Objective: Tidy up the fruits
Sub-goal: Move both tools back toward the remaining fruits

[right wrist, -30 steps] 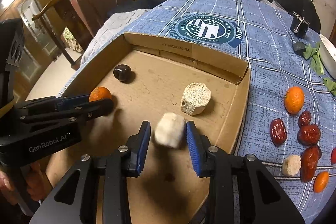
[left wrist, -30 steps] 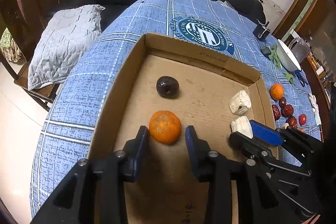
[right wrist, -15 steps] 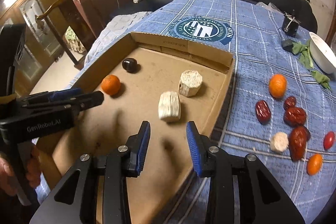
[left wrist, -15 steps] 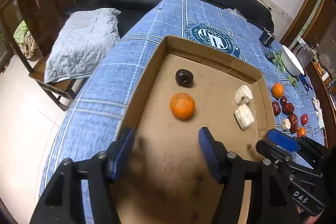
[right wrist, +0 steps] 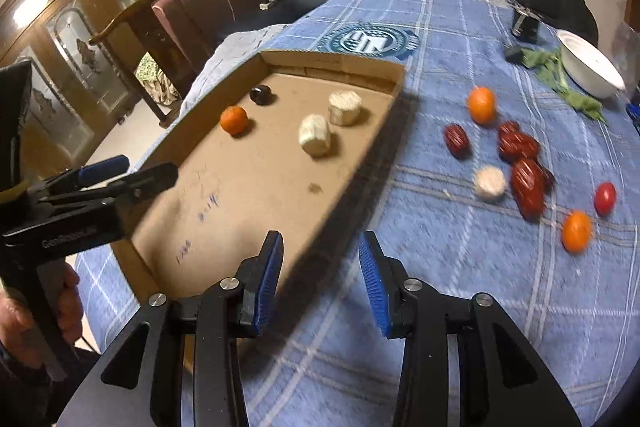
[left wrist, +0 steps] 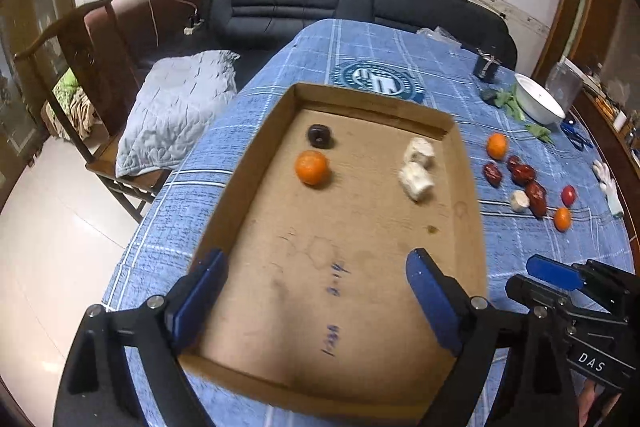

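Left wrist view: the left gripper [left wrist: 316, 291] hangs empty over the cardboard tray [left wrist: 256, 163], its jaws spreading wide with only bare tray floor between them. Ahead of the fingers lie an orange [left wrist: 312, 167] and a dark fruit [left wrist: 319, 135], with two pale chunks [left wrist: 416, 169] ahead to the right. The right gripper [right wrist: 320, 269] is also empty, jaws parting slightly above the tray's right rim; loose fruits [right wrist: 524, 171] sit ahead-right on the blue cloth [right wrist: 460, 267].
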The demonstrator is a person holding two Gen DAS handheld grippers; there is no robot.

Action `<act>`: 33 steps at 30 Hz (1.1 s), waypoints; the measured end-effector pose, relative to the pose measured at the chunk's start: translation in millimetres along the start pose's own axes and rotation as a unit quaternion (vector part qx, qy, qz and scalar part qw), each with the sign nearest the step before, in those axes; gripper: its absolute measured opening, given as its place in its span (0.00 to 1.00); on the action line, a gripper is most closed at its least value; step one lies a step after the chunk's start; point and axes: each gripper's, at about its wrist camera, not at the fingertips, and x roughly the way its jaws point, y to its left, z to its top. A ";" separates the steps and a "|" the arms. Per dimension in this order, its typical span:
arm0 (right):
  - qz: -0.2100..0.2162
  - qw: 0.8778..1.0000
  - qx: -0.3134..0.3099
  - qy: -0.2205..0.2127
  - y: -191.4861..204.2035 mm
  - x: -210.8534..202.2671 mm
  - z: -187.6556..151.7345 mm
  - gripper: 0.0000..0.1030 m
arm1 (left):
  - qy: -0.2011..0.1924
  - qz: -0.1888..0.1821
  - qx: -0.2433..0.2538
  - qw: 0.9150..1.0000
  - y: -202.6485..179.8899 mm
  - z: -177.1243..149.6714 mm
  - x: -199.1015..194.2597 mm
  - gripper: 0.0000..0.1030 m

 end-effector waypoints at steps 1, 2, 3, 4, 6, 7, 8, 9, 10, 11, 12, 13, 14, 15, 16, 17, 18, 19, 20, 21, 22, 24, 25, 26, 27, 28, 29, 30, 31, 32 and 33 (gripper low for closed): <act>-0.002 1.000 0.002 0.000 -4.2 -3.5 -3.7 0.37 | -0.001 -0.001 0.002 1.000 -4.5 -1.7 -2.8 0.92; -0.004 1.000 0.003 0.001 -8.9 -7.2 -7.6 0.37 | -0.002 -0.002 0.004 1.000 -9.1 -2.8 -5.5 0.92; -0.005 1.000 0.005 0.002 -13.1 -10.7 -11.9 0.38 | -0.002 -0.005 0.006 1.000 -15.0 -3.5 -7.6 0.93; -0.008 1.000 0.008 0.003 -18.3 -14.7 -16.9 0.38 | -0.002 -0.008 0.009 1.000 -20.2 -4.5 -9.4 0.93; -0.012 1.000 0.015 0.004 -29.6 -22.5 -26.3 0.38 | 0.000 -0.013 0.014 1.000 -32.0 -5.4 -12.8 0.93; -0.013 1.000 0.020 0.005 -35.4 -25.8 -30.4 0.38 | 0.000 -0.017 0.016 1.000 -38.6 -6.1 -14.3 0.93; -0.014 1.000 0.025 0.005 -41.0 -29.3 -34.0 0.38 | 0.001 -0.020 0.018 1.000 -45.2 -8.2 -15.9 0.93; -0.014 0.999 0.029 0.005 -45.9 -32.3 -37.7 0.38 | 0.002 -0.024 0.020 1.000 -52.6 -8.7 -16.9 0.93; -0.017 0.999 0.033 0.005 -53.1 -36.4 -42.2 0.39 | 0.003 -0.027 0.023 0.999 -59.0 -9.7 -18.0 0.93; -0.021 0.999 0.038 0.003 -59.7 -40.3 -45.8 0.39 | 0.004 -0.031 0.026 0.999 -65.5 -10.6 -18.9 0.93; -0.023 0.999 0.044 0.002 -68.1 -44.5 -50.0 0.40 | 0.006 -0.035 0.031 0.999 -73.9 -11.3 -19.2 0.93; -0.027 0.998 0.053 0.000 -78.5 -49.1 -54.0 0.41 | 0.007 -0.038 0.037 0.999 -81.0 -12.2 -19.6 0.93; -0.031 0.998 0.060 -0.001 -86.9 -52.5 -57.0 0.41 | 0.008 -0.039 0.043 0.998 -88.4 -13.3 -20.3 0.93; -0.035 0.997 0.065 -0.002 -94.1 -55.2 -59.7 0.41 | 0.010 -0.039 0.052 0.998 -97.4 -14.0 -19.9 0.93; -0.040 0.997 0.071 -0.002 -104.1 -58.4 -62.1 0.41 | 0.012 -0.039 0.058 0.997 -104.5 -15.2 -19.8 0.93; -0.046 0.996 0.078 -0.003 -115.1 -61.1 -63.7 0.41 | 0.014 -0.039 0.064 0.997 -111.3 -15.9 -19.6 0.93; -0.052 0.995 0.083 -0.003 -124.0 -63.1 -63.9 0.41 | 0.016 -0.040 0.069 0.997 -118.0 -16.7 -19.3 0.93; -0.059 0.994 0.089 -0.005 -135.8 -65.9 -64.5 0.41 | 0.017 -0.042 0.073 0.996 -124.6 -17.5 -19.1 0.93; -0.064 0.994 0.094 -0.007 -145.7 -68.5 -64.4 0.41 | 0.019 -0.043 0.076 0.996 -129.2 -18.2 -18.7 0.93; -0.069 0.993 0.098 -0.008 -155.7 -70.4 -63.2 0.42 | 0.022 -0.044 0.078 0.996 -135.2 -19.0 -18.2 0.93; -0.076 0.992 0.102 -0.009 -166.3 -71.1 -61.2 0.44 | 0.026 -0.045 0.081 0.995 -140.8 -20.0 -17.6 0.93; -0.082 0.990 0.112 -0.009 -182.7 -70.6 -56.1 0.56 | 0.032 -0.042 0.087 0.995 -149.7 -22.3 -15.3 0.93; -0.084 0.990 0.115 -0.012 -189.8 -69.6 -52.6 0.59 | 0.035 -0.041 0.089 0.995 -152.7 -23.5 -13.9 0.93; -0.085 0.989 0.116 -0.015 -193.4 -68.3 -49.2 0.59 | 0.039 -0.041 0.091 0.994 -156.0 -24.7 -12.1 0.93; -0.082 0.990 0.114 -0.020 -196.7 -66.8 -45.9 0.59 | 0.042 -0.039 0.092 0.994 -158.7 -25.7 -10.5 0.93; -0.073 0.991 0.108 -0.022 -198.1 -63.2 -40.5 0.59 | 0.046 -0.038 0.093 0.994 -161.4 -26.4 -9.1 0.93; -0.072 0.992 0.104 -0.023 -198.7 -60.8 -38.0 0.59 | 0.048 -0.037 0.094 0.994 -163.9 -27.0 -8.3 0.93; -0.071 0.992 0.098 -0.024 -198.6 -56.3 -34.1 0.59 | 0.050 -0.036 0.094 0.994 -165.9 -27.6 -7.7 0.93; -0.068 0.993 0.092 -0.022 -198.3 -50.2 -30.0 0.59 | 0.052 -0.035 0.094 0.994 -167.8 -28.1 -7.2 0.93; -0.063 0.994 0.088 -0.018 -199.0 -44.8 -27.1 0.59 | 0.053 -0.035 0.095 0.993 -169.8 -28.4 -6.3 0.93; -0.056 0.995 0.086 -0.015 -198.7 -39.6 -24.3 0.59 | 0.054 -0.035 0.096 0.993 -171.8 -28.6 -5.7 0.93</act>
